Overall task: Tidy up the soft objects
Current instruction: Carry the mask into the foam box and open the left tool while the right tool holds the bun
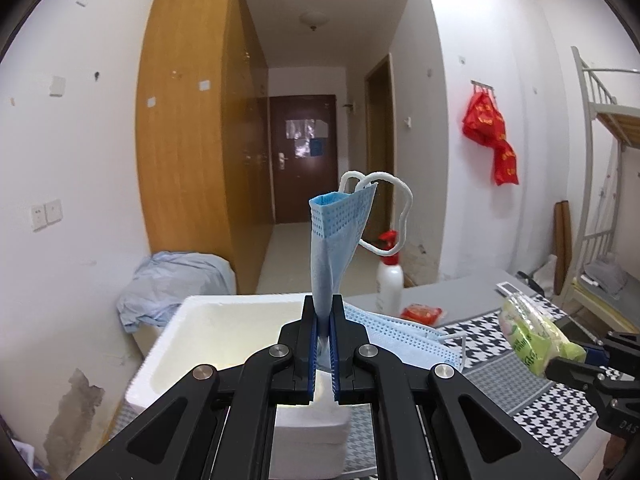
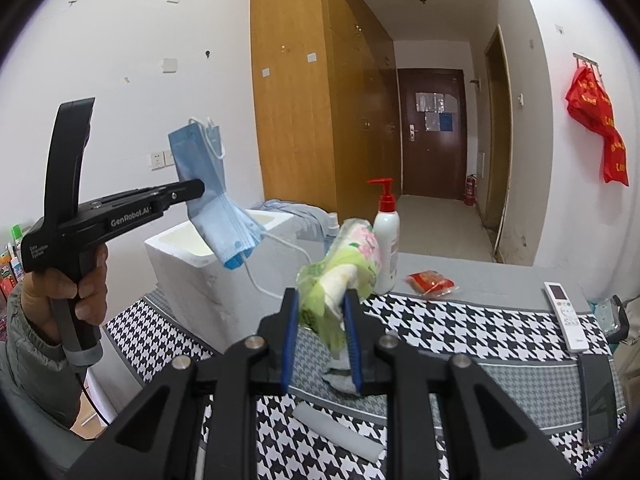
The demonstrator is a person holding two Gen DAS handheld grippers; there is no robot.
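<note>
My left gripper (image 1: pixel 323 304) is shut on a blue face mask (image 1: pixel 340 232) and holds it upright above the white foam box (image 1: pixel 224 312). From the right wrist view, the left gripper (image 2: pixel 200 190) pinches the mask (image 2: pixel 212 192) over the box (image 2: pixel 180 256), with mask ends and white ear loops hanging down. My right gripper (image 2: pixel 320 300) is shut on a green and white tissue pack (image 2: pixel 344 268), held above the houndstooth cloth (image 2: pixel 460 324). That pack also shows at the right in the left wrist view (image 1: pixel 532 332).
A white pump bottle with a red top (image 2: pixel 386 240), a red packet (image 2: pixel 432 282), a white remote (image 2: pixel 564 316) and a dark phone (image 2: pixel 598 396) lie on the table. A white roll (image 2: pixel 336 428) lies near me. Blue cloth (image 1: pixel 172 284) lies behind the box.
</note>
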